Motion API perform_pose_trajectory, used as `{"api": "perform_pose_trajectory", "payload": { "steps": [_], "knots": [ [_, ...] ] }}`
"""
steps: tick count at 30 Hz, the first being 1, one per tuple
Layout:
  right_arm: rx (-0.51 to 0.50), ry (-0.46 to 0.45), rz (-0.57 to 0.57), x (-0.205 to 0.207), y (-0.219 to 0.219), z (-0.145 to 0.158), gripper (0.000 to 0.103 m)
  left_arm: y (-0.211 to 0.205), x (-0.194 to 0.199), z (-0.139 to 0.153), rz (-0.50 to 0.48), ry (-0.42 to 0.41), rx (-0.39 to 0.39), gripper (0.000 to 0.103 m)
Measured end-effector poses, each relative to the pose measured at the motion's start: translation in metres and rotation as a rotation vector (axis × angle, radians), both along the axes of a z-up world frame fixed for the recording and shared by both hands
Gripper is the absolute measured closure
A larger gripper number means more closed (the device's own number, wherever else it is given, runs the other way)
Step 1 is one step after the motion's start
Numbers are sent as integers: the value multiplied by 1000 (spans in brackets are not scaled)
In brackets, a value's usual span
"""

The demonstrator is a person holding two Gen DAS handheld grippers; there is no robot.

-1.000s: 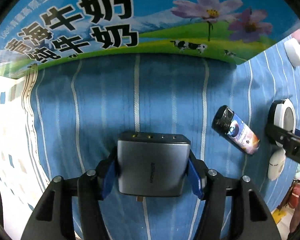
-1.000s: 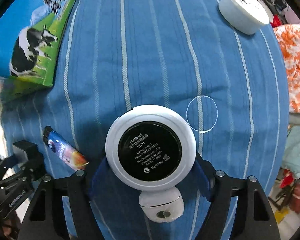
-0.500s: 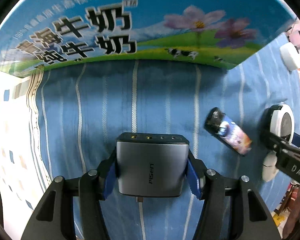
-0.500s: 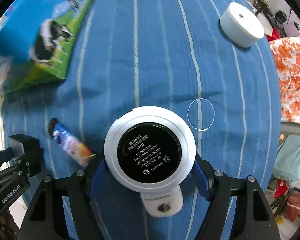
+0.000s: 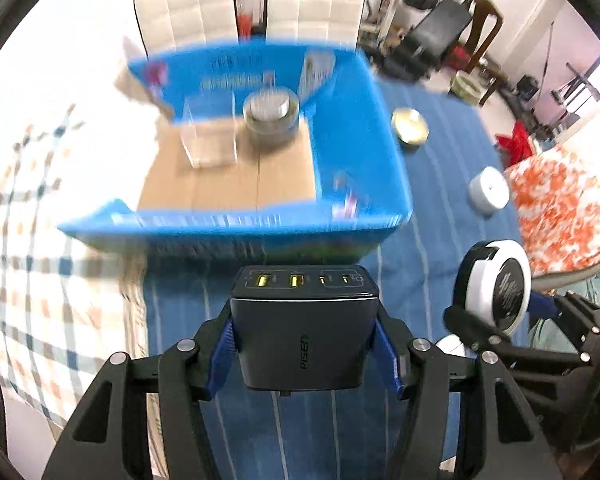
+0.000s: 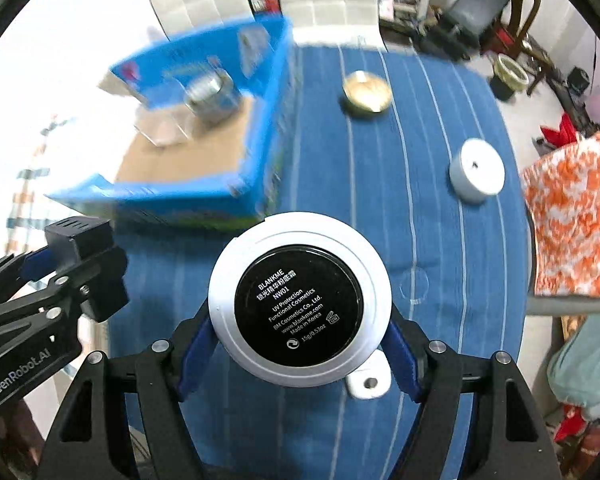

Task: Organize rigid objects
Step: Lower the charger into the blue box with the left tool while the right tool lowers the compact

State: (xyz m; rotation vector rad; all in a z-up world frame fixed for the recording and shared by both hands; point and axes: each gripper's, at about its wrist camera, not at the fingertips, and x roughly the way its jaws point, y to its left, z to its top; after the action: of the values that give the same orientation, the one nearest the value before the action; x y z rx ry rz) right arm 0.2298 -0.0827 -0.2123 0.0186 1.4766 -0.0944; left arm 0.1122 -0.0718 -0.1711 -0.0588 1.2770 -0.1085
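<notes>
My left gripper is shut on a dark grey PISEN charger, held above the blue striped cloth just in front of the open blue carton. My right gripper is shut on a round white cosmetic compact with a black label, held up to the right of the carton. The compact also shows in the left wrist view. Inside the carton stand a metal tin and a clear box.
On the cloth to the right lie a gold round lid, a white round case and a small white item under the compact. An orange patterned fabric is at the right edge. Chairs stand behind the table.
Both grippers have risen and tilted up with their objects; the views now look over the carton's open top into the room, and the lighter has left both views.
</notes>
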Motion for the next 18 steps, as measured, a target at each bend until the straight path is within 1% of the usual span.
{"api": "perform_pose_trajectory", "payload": {
  "steps": [3,5,8,13,18],
  "knots": [
    [6,-57,12,16,18,29,27,11,6,33,-9,-59,-4,47],
    [12,-88,14,25,30,46,27,24,10,49,-12,-89,-3,47],
    [14,-126,23,42,45,60,27,43,18,64,-12,-126,6,47],
    [29,-166,31,64,70,70,27,72,34,73,-1,-148,9,47],
    [35,-166,33,84,92,66,27,99,50,71,11,-144,9,47]
  ]
}}
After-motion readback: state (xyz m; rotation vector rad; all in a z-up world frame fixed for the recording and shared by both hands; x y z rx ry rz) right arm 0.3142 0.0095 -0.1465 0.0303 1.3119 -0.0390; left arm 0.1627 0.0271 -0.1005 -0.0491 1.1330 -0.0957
